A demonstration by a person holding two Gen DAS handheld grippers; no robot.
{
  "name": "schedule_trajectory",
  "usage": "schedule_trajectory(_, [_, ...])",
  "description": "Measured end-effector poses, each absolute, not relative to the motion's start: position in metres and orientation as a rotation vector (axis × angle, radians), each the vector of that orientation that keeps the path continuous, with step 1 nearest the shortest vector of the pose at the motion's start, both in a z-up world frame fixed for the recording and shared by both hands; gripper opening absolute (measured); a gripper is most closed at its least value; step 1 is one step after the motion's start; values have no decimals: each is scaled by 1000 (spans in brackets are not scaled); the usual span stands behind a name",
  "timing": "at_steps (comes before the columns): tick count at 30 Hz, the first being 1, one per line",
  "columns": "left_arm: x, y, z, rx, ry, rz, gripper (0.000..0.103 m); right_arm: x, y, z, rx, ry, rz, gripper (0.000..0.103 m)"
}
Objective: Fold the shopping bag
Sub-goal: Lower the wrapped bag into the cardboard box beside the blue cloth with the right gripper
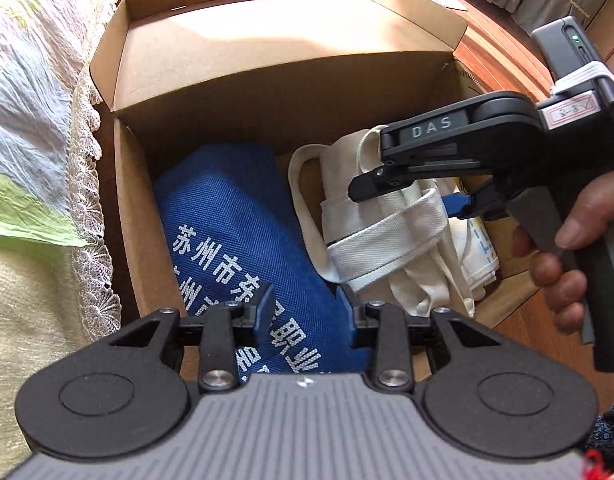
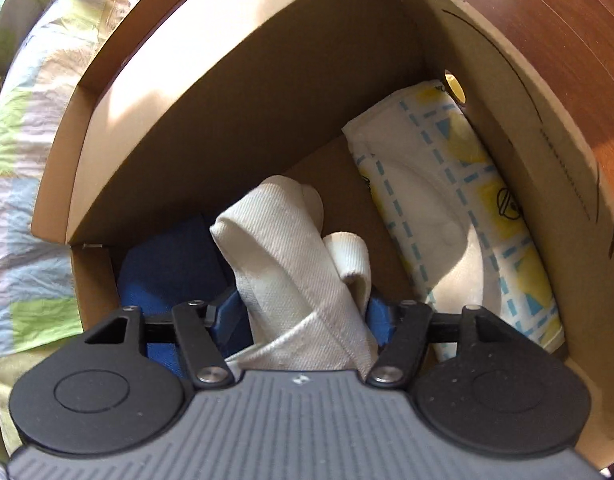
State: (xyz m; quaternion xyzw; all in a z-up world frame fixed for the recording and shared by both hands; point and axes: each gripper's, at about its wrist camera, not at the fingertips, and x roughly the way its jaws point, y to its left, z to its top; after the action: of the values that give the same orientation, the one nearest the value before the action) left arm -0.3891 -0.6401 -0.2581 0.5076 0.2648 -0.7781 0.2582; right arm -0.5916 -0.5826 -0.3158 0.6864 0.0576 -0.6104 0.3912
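Observation:
A folded white canvas shopping bag (image 1: pixel 387 240) lies bundled in an open cardboard box (image 1: pixel 267 92), to the right of a folded blue bag with white Chinese print (image 1: pixel 235 232). My left gripper (image 1: pixel 306 300) is open and empty, above the blue bag at the box's near side. My right gripper (image 2: pixel 303 316) reaches into the box and its jaws stand around the white bag (image 2: pixel 291 256), wide apart; from the left wrist view it (image 1: pixel 459 200) sits over the bundle. A third folded bag with blue and yellow print (image 2: pixel 467 216) lies against the box's right wall.
The box stands on a wooden floor (image 1: pixel 503 60) beside a bed with a pastel quilt and lace edge (image 1: pixel 35 152). Its flaps (image 1: pixel 243 20) stand up at the far side. A hand (image 1: pixel 575 248) holds the right gripper's handle.

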Motion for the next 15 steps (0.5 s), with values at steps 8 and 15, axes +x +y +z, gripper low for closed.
schedule_trajectory(8, [-385, -638, -253, 1368, 710, -2100, 40, -597, -578, -304, 1712, 162, -1524, 65])
schedule_trajectory(15, [-382, -637, -248, 1350, 710, -2096, 40, -598, -588, -305, 1637, 246, -1517, 56])
